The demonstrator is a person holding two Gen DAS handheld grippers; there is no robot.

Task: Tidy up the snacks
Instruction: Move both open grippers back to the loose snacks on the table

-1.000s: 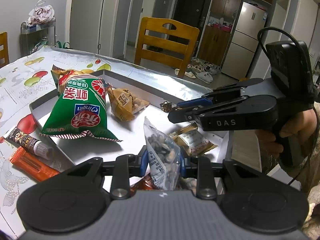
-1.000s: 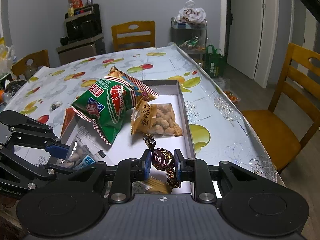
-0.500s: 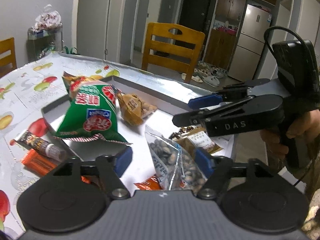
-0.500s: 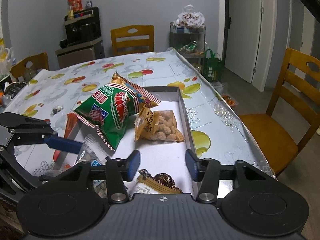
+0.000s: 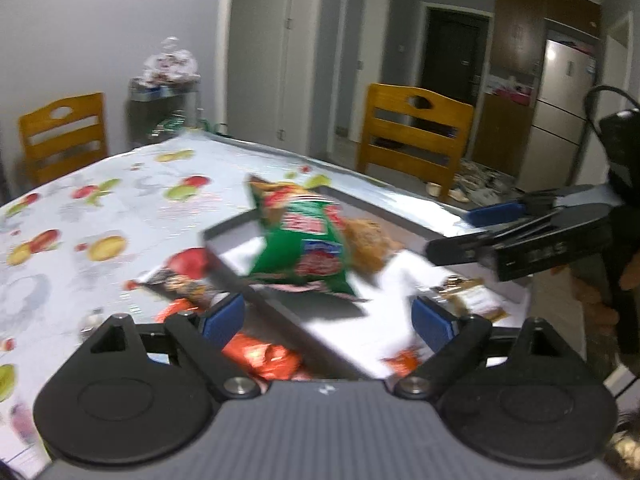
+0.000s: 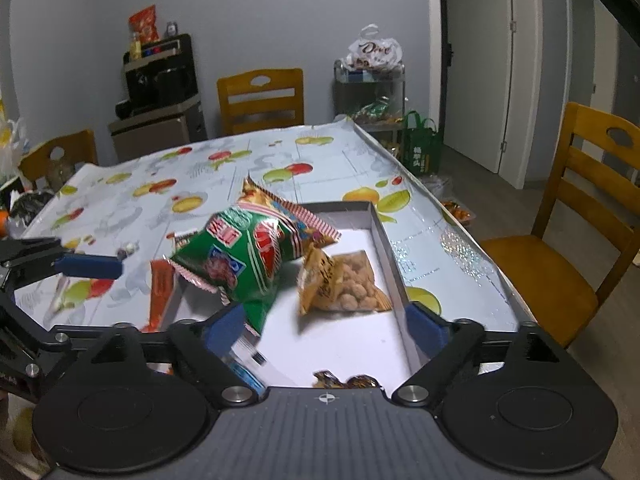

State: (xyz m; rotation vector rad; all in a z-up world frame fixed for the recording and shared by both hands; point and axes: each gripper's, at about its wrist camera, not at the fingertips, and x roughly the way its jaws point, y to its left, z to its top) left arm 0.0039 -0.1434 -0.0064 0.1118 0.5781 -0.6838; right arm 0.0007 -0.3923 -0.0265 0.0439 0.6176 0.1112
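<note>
Lying gathered in the shallow white tray: green chip bag leaning over the left wall, peanut packet just right of it, wrapped candy at the near edge, probably to keep snacks together. Opening wide and gripping nothing: right gripper and left gripper, both hovering at the tray's near end. Waiting outside on the fruit-print tablecloth, likely next: orange packet just beside the left wall.

The white tray floor lies bare between the peanut packet and the wrapped candy, while the green chip bag blocks its far left corner.
</note>
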